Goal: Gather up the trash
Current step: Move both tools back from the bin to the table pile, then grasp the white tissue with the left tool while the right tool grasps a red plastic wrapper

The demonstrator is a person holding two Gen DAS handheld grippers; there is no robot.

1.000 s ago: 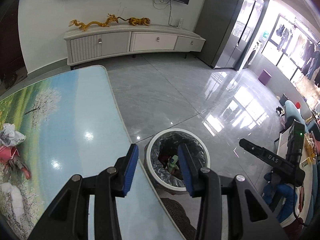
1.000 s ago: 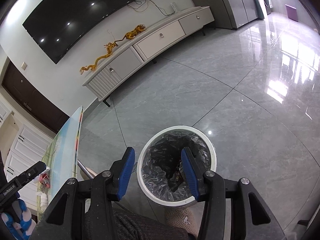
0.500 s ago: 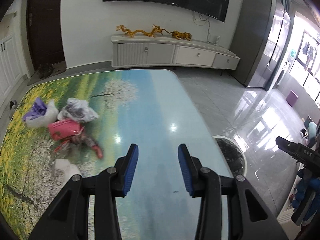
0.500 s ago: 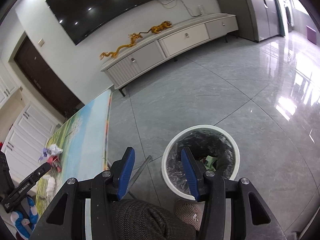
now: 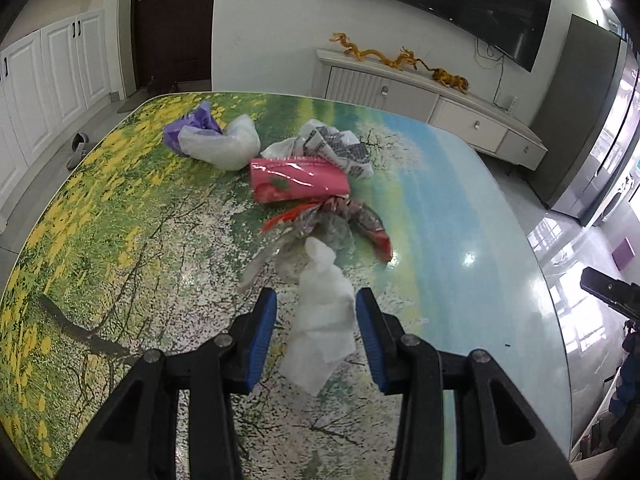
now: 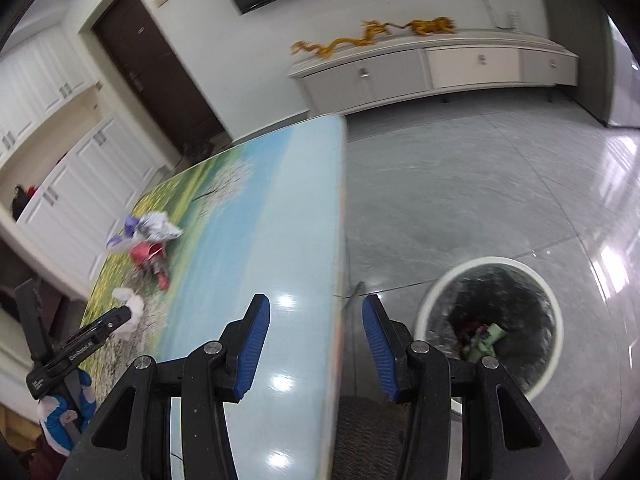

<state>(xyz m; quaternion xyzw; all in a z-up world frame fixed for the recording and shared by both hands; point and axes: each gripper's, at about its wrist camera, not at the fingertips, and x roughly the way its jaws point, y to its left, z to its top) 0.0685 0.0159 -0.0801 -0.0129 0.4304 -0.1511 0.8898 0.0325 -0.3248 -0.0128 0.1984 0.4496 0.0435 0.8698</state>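
Trash lies on the landscape-print table (image 5: pixel 120 240). A white crumpled tissue (image 5: pixel 324 320) lies between the open fingers of my left gripper (image 5: pixel 316 336), not pinched. Beyond it lie a clear and red wrapper (image 5: pixel 332 224), a pink packet (image 5: pixel 300 180), a printed white bag (image 5: pixel 336 148), a white bag (image 5: pixel 224 144) and a purple bag (image 5: pixel 192 124). My right gripper (image 6: pixel 316 340) is open and empty over the table's right edge (image 6: pixel 336 280). The white bin (image 6: pixel 492 320) with a black liner stands on the floor to its right, with trash inside. The trash pile (image 6: pixel 148 240) shows far left there.
A white TV cabinet (image 5: pixel 432 104) with gold dragon figures stands against the far wall under a TV. White cupboards (image 5: pixel 52 80) and a dark door (image 5: pixel 172 24) are at the left. The glossy grey floor (image 6: pixel 480 200) surrounds the bin.
My left gripper has swung from over the bin back across the table to the trash, and now straddles the white tissue. My right gripper has swung left from the bin to the table edge.
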